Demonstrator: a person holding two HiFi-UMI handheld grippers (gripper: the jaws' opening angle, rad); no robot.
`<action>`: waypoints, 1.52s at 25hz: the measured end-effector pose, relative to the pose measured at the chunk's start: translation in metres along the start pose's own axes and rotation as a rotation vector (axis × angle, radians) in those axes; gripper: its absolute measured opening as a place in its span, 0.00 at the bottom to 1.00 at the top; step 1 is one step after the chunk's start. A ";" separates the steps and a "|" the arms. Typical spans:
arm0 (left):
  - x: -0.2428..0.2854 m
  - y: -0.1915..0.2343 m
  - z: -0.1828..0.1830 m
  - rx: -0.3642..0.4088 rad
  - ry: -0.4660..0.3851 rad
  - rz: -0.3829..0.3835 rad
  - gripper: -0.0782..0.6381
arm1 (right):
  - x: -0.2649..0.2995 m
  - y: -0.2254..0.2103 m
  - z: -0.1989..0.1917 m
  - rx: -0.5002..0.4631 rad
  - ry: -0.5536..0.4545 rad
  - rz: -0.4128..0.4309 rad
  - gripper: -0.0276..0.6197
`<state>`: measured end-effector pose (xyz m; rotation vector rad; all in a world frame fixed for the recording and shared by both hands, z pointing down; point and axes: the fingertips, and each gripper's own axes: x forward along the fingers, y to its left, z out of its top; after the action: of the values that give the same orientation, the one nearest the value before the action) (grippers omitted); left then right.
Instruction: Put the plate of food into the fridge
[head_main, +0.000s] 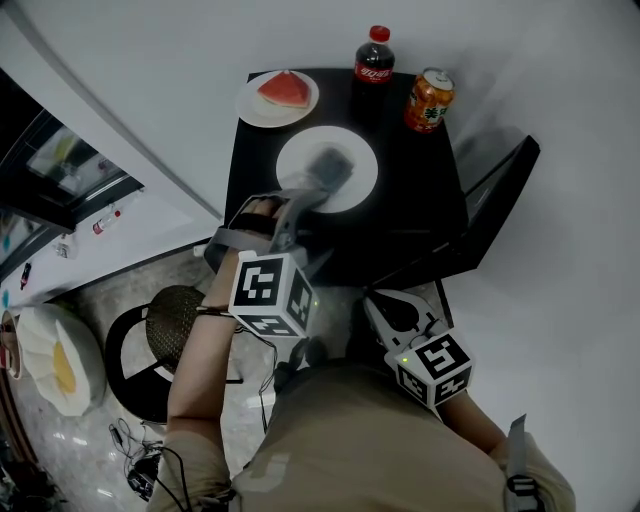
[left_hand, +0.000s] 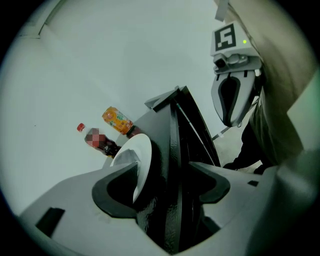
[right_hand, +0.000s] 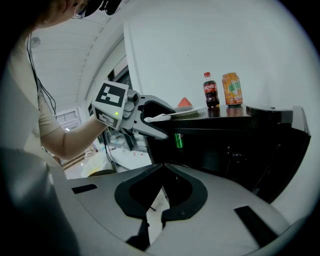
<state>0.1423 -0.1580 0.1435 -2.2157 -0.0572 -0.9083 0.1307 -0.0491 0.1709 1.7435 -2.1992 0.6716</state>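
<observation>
The jaws of the left gripper (left_hand: 165, 172) are spread wide and set around the near rim of the white plate (left_hand: 135, 150), not clenched on it. The jaws of the right gripper (right_hand: 163, 167) are pressed together on nothing. The plate is laid flat, face up, on the black fridge top (head_main: 400, 220), its gripped rim turned toward the person; being round, it has no long axis. A watermelon plate (head_main: 278, 97), cola bottle (head_main: 373, 58) and orange can (head_main: 429, 100) are stood behind it. The fridge door (head_main: 500, 195) is swung open beside a white wall (head_main: 200, 60).

Left gripper (head_main: 325, 168) tips blur over the white plate (head_main: 358, 185), masking anything lying there; beyond its jaws the cola bottle (left_hand: 95, 138) label is blurred, the plate's near rim hidden behind one jaw.
</observation>
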 end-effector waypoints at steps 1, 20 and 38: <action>-0.001 0.001 0.000 -0.011 -0.008 0.007 0.56 | 0.001 0.001 0.000 -0.001 0.000 0.001 0.08; -0.021 0.001 0.002 -0.069 -0.064 0.083 0.33 | 0.008 0.019 0.002 -0.008 0.002 0.033 0.08; -0.031 -0.001 0.003 -0.090 -0.104 0.121 0.23 | 0.013 0.022 0.002 0.021 -0.011 0.037 0.08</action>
<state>0.1208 -0.1483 0.1232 -2.3212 0.0699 -0.7429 0.1068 -0.0571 0.1706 1.7240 -2.2452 0.6975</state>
